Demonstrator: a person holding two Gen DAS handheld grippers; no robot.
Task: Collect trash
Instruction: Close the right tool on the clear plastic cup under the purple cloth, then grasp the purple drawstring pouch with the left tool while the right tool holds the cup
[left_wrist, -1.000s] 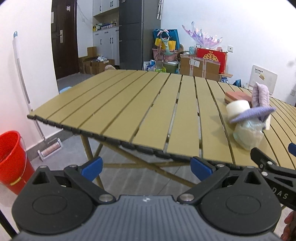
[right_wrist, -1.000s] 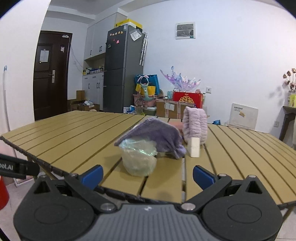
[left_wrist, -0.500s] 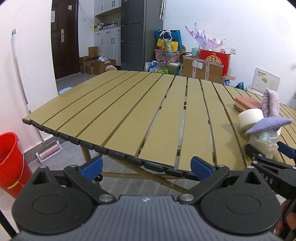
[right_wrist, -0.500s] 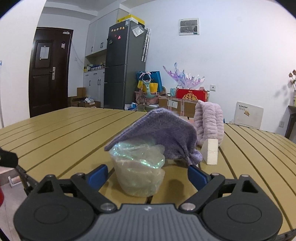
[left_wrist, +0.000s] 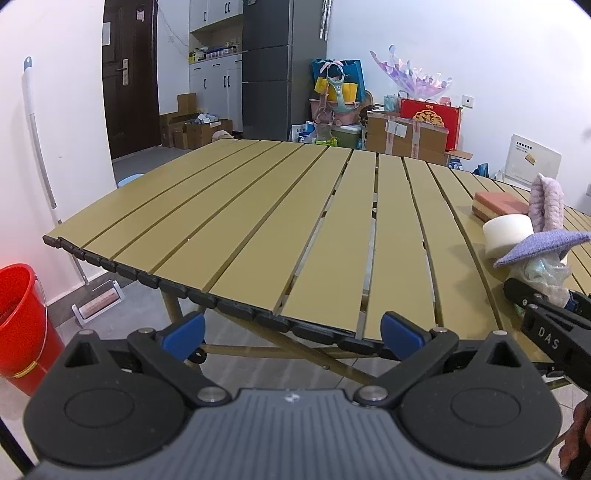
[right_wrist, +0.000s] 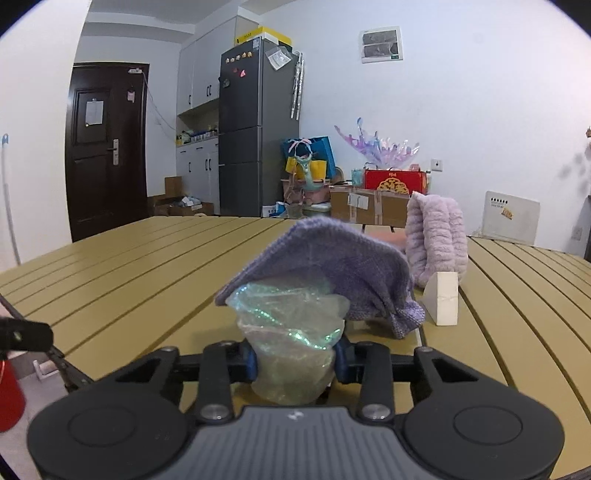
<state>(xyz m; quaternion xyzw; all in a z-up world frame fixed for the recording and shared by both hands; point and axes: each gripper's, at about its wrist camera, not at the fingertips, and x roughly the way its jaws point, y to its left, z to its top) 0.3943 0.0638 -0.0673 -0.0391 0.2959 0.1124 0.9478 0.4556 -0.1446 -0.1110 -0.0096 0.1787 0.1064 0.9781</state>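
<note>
In the right wrist view the right hand-held gripper (right_wrist: 295, 360) has its blue pads (right_wrist: 250, 360) against both sides of a crumpled, iridescent clear plastic bag (right_wrist: 291, 332), the jaws closing in on it so that the film bulges between them. The bag sits near the front edge of the slatted tan counter (right_wrist: 129, 280), and a purple knitted cloth (right_wrist: 325, 266) is draped over its top. Just behind and to the right stand a fluffy pale-pink folded cloth (right_wrist: 436, 236) and a small cream wedge-shaped block (right_wrist: 441, 299); only this view shows the wedge. The left wrist view takes in the same cluster from the side, at the far right: the bag (left_wrist: 546, 275) under the purple cloth (left_wrist: 543, 245), with the right gripper's black arms reaching to it from the frame's edge. It also shows what the other view hides behind the cloth: a white roll of tape (left_wrist: 508, 232) and a pink-and-tan sponge block (left_wrist: 498, 205). The left hand-held gripper (left_wrist: 293, 328) is released, its jaws spread wide with nothing between them, short of the counter's near edge. On the floor at the left stands a red bucket (left_wrist: 20, 325).
</note>
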